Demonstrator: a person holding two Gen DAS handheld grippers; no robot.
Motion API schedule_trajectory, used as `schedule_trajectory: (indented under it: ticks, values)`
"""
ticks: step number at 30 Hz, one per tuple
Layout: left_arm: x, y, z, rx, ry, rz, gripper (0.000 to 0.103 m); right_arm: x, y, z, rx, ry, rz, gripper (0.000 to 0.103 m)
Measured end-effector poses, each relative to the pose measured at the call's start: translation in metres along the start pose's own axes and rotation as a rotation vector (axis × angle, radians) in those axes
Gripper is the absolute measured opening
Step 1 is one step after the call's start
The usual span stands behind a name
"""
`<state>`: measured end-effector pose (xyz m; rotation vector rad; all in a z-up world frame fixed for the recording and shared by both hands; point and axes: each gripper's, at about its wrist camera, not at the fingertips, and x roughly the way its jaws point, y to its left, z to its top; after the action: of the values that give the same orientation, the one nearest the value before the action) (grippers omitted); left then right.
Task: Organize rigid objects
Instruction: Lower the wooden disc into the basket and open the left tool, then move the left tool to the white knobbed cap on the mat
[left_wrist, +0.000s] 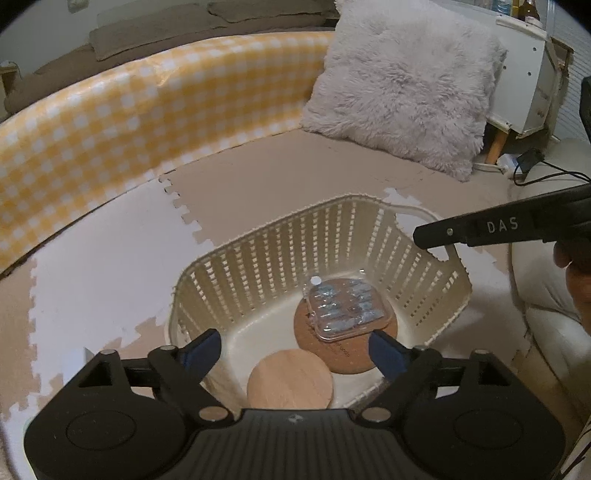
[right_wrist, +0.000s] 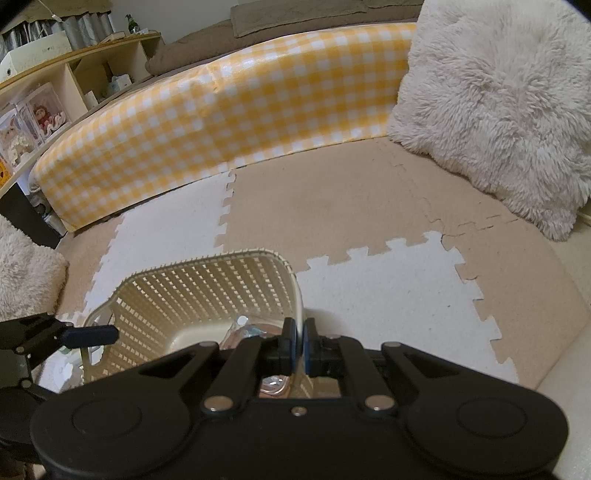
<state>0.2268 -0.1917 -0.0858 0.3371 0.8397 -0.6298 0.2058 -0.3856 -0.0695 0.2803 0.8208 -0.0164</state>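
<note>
A cream slatted basket (left_wrist: 280, 254) sits on the foam floor mat. Inside lie a light wooden disc (left_wrist: 290, 380), a darker cork disc (left_wrist: 351, 350) and a clear plastic case (left_wrist: 345, 310) of small blue-grey parts resting on the cork disc. My left gripper (left_wrist: 295, 347) is open, hovering over the basket's near rim, empty. My right gripper (right_wrist: 300, 338) is shut on the basket's rim (right_wrist: 301, 314) at its right side; its arm shows in the left wrist view (left_wrist: 498, 227). The basket (right_wrist: 207, 295) and clear case (right_wrist: 251, 328) show in the right wrist view.
A yellow checked cushion barrier (left_wrist: 129, 110) runs along the back. A fluffy white pillow (left_wrist: 402, 85) leans at the back right. A shelf with boxed dolls (right_wrist: 33, 122) stands at far left. Cables (left_wrist: 532, 166) lie by white furniture at right.
</note>
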Motion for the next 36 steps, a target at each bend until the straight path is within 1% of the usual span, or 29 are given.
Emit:
schedule_trajectory:
  ticks: [7, 11, 23, 29, 32, 36]
  values:
    - [-0.009, 0.005, 0.001, -0.053, -0.004, -0.025, 0.09, 0.0, -0.001, 0.001, 0.001, 0.001, 0.001, 0.005]
    - [-0.016, 0.006, 0.002, -0.085, -0.018, -0.03, 0.096, 0.001, -0.002, 0.001, -0.001, 0.001, 0.001, 0.005]
    - [-0.039, -0.004, -0.001, -0.111, -0.017, -0.045, 0.103, 0.001, -0.001, 0.001, -0.001, 0.001, 0.0, 0.005]
    - [-0.06, -0.004, -0.01, -0.129, -0.058, -0.053, 0.103, 0.0, -0.001, 0.001, -0.002, 0.001, 0.0, 0.005]
    - [-0.071, 0.0, -0.017, -0.147, -0.081, -0.042, 0.103, 0.001, -0.001, 0.001, -0.002, 0.001, 0.0, 0.005]
    - [-0.084, 0.012, -0.033, -0.183, -0.105, -0.006, 0.103, 0.0, 0.0, 0.001, -0.002, 0.001, -0.001, 0.005]
